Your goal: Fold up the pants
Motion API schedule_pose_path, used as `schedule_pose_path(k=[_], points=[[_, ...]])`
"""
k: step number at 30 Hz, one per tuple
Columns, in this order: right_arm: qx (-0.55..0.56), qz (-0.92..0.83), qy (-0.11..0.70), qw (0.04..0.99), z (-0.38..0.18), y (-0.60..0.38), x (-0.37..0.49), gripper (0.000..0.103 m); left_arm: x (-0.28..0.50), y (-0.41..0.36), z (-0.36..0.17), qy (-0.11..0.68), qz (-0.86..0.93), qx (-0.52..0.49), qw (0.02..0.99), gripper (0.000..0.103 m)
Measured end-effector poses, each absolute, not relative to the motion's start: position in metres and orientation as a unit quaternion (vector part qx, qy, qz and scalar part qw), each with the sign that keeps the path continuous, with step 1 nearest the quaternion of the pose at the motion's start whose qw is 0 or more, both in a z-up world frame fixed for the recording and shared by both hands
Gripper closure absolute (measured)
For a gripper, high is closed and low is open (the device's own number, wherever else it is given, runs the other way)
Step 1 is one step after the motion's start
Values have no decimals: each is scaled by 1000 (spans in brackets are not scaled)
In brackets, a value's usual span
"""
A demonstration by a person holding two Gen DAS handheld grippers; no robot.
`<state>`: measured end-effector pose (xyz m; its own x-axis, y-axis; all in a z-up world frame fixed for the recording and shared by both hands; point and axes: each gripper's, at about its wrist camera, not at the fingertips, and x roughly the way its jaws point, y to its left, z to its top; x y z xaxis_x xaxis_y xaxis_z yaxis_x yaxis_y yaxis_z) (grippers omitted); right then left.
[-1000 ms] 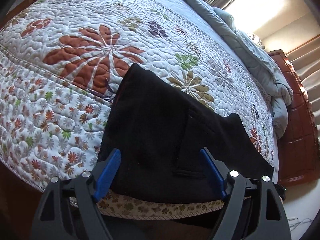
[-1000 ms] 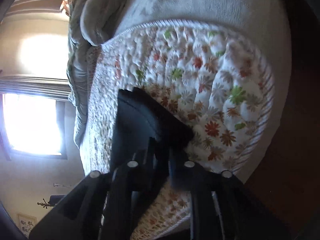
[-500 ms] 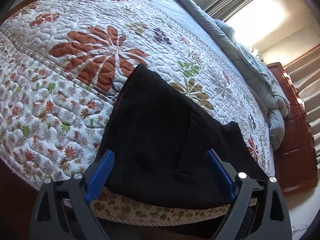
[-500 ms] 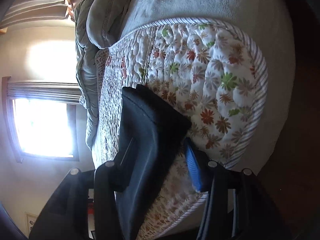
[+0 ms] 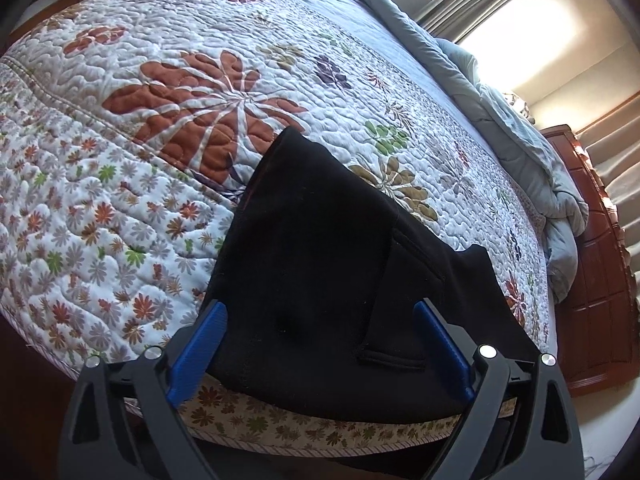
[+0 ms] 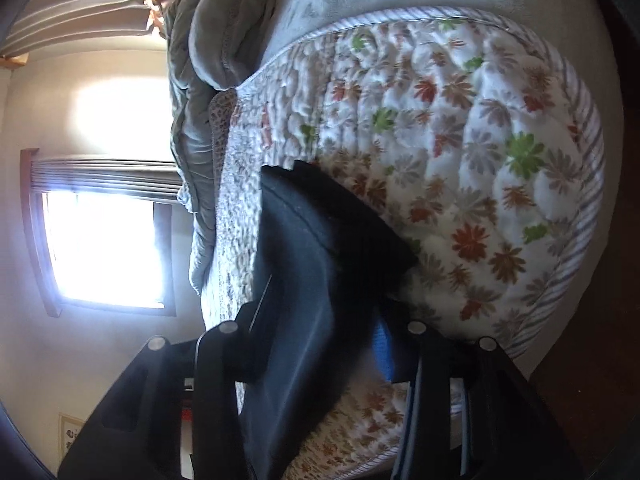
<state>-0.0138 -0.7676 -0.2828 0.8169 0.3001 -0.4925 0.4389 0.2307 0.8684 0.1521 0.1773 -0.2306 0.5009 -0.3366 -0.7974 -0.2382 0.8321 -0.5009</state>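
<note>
Both tongs wide: left tongs (image 5: 318, 322), right tongs (image 6: 320, 340); black pants (image 5: 320, 264) hem cut off below.

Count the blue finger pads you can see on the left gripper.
2: one blue pad left of the black pants, the other right of them, spread wide apart. The pants hide nothing between them.
</note>
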Motion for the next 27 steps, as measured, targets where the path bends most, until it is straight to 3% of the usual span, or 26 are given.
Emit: schedule_pose_path(k=[2, 5, 9, 11, 13, 27], points=[[609, -42, 303, 732, -282, -764, -9, 58, 151, 177, -231, 497, -29, -288, 818, 9], [616, -49, 309, 723, -289, -766, -4, 67, 149, 178, -232, 491, -25, -291, 820, 8], [607, -53, 314, 728, -284, -764, -1, 73, 147, 177, -232, 485, -23, -290, 825, 8], [607, -60, 315, 727, -284, -765, -1, 89, 145, 176, -233, 482, -24, -286, 828, 7], [601, -64, 315, 731, -281, -765, -1, 93, 145, 174, -233, 479, -22, -283, 831, 7], [491, -79, 304, 813, -192, -726, 27, 94, 136, 171, -236, 450, -17, -289, 845, 5]])
